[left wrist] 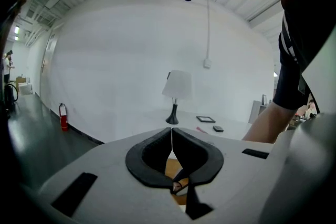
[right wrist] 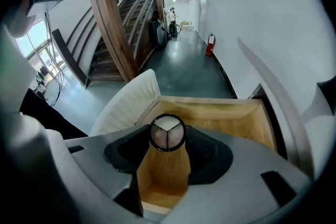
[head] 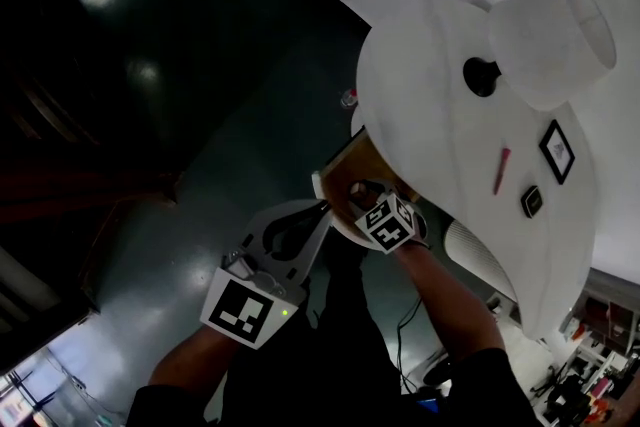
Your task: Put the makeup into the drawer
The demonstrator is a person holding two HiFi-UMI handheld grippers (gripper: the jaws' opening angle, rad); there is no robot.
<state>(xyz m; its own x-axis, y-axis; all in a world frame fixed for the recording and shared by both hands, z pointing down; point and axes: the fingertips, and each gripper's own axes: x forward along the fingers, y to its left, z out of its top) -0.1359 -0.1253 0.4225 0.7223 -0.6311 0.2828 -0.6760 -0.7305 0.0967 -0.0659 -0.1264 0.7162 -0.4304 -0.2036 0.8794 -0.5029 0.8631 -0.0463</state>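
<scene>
A person stands at a round white tabletop (head: 430,95) with a gripper in each hand. The right gripper (right wrist: 167,140) points steeply down over an open wooden drawer (right wrist: 215,111) at the tabletop's edge. Its jaws are clamped on a round makeup compact (right wrist: 167,131) with a black rim and three pale pans. The compact hangs above the drawer's bare wooden bottom.

The left gripper (left wrist: 171,140) sits just beside the drawer, pointing nearly level. Its jaws are pressed together with only a thin seam between them.

On the tabletop, well apart from the drawer, stand a white-shaded lamp (head: 550,35), a pink stick (head: 501,169), a black-framed flat item (head: 557,150) and a small dark case (head: 531,201). A red fire extinguisher (left wrist: 63,116) stands on the dark floor (head: 200,115) by the wall.
</scene>
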